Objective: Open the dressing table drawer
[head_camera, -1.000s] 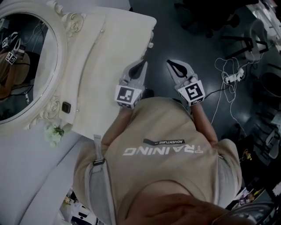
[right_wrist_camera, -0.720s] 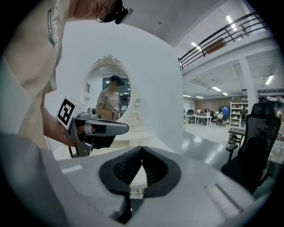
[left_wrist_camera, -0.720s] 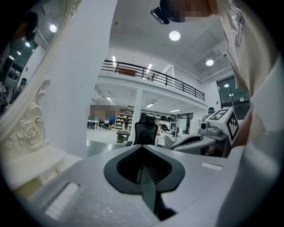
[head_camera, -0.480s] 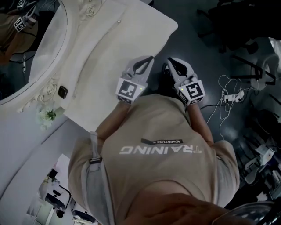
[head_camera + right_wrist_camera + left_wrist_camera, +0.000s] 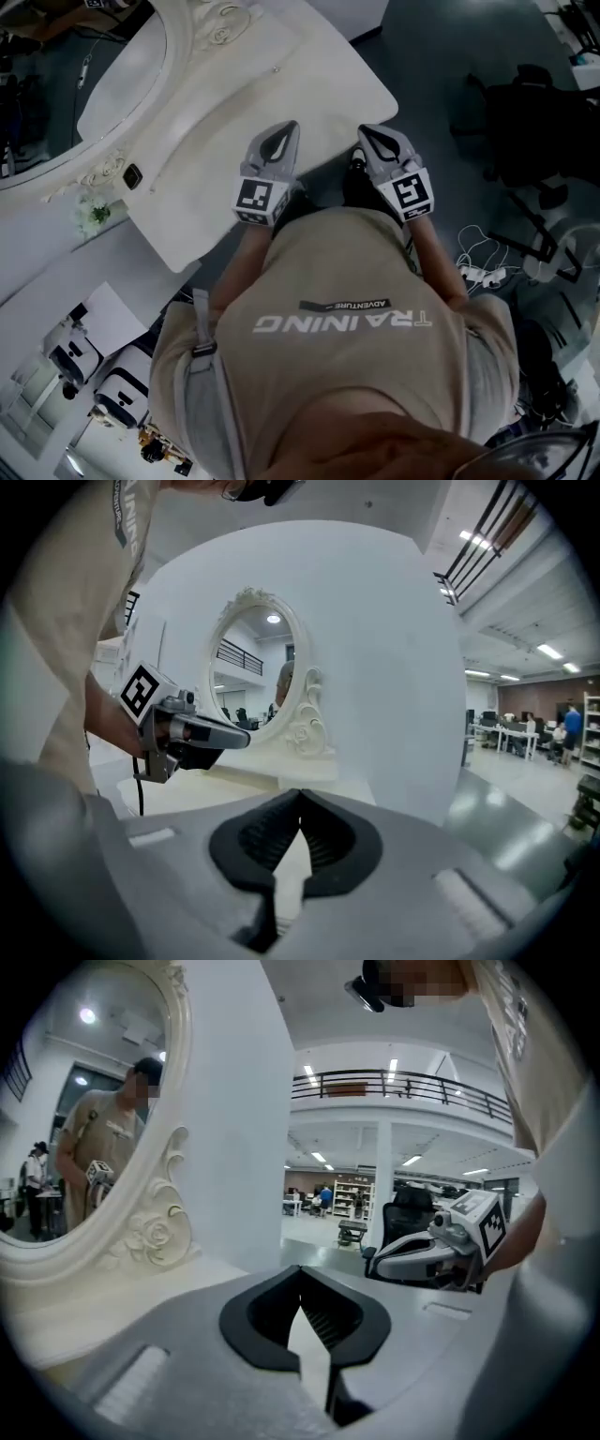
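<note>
Left gripper (image 5: 290,126), right gripper (image 5: 364,130) closed, empty; both nearer dressing table (image 5: 319,84) edge than before.

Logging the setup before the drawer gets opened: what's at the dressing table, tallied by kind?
Grippers: 2 (left gripper, right gripper)
Dressing table: 1
Oval mirror: 1
Flower sprig: 1
Small dark object on the tabletop: 1
Total: 6

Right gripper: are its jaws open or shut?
Shut. In the right gripper view the tips of the right gripper touch each other, and nothing is held between them.
</note>
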Tool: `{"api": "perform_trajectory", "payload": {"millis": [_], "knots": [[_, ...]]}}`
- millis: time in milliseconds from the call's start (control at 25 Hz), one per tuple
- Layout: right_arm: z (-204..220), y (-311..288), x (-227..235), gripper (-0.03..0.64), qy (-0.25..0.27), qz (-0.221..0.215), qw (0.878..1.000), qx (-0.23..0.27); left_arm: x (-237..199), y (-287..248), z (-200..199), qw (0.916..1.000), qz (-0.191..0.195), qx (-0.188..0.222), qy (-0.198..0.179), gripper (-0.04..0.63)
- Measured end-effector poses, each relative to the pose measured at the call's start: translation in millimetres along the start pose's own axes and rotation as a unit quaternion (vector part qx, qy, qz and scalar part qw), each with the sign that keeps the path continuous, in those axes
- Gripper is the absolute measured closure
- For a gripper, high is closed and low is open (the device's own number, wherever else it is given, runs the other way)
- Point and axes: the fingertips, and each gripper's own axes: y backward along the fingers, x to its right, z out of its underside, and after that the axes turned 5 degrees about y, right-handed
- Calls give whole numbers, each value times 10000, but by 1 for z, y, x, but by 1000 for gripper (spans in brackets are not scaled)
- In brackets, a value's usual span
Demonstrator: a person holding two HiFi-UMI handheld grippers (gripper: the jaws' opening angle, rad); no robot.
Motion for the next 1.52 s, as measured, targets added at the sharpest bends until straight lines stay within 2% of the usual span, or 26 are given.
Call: {"api": "perform_trajectory", "payload": {"millis": [120,280,400,520,640,760,880,1000,1200,1320,1400,1520], "knots": [[7,-18,32,614,111,-412,9991,-10,-17,-16,-5,9981,-606,25,54,589],[5,-51,32,614,305,-1174,9926,17,-33,-10,-8,9911,-1298,98,280,589],[-1,-72,20,614,413,-1606,9862,39,-43,1,-5,9850,-1648,132,497,589],[-4,-93,1,614,498,-2191,9744,20,-54,15,5,9759,-2071,131,669,589],[-9,-120,-10,614,611,-2388,9691,43,-75,19,11,9735,-2192,129,640,589],[-11,-132,-22,614,891,-2353,9677,-138,-86,29,18,9716,-2246,166,721,589],[-14,-141,-36,614,1576,-2234,9614,-319,-96,41,20,9700,-2283,283,789,589],[-9,-154,-39,614,1973,-2005,9580,-560,-107,43,21,9736,-2137,390,705,589],[9,-186,-47,614,1572,-1576,9705,-930,-133,51,26,9809,-1766,469,673,589],[21,-211,-40,614,1270,-1081,9812,-974,-152,60,34,9827,-1591,449,831,589],[26,-225,-29,614,968,-793,9872,-990,-159,60,38,9854,-1448,407,796,589],[32,-247,-19,614,685,-508,9898,-1145,-169,58,39,9891,-1251,337,706,589]]}}
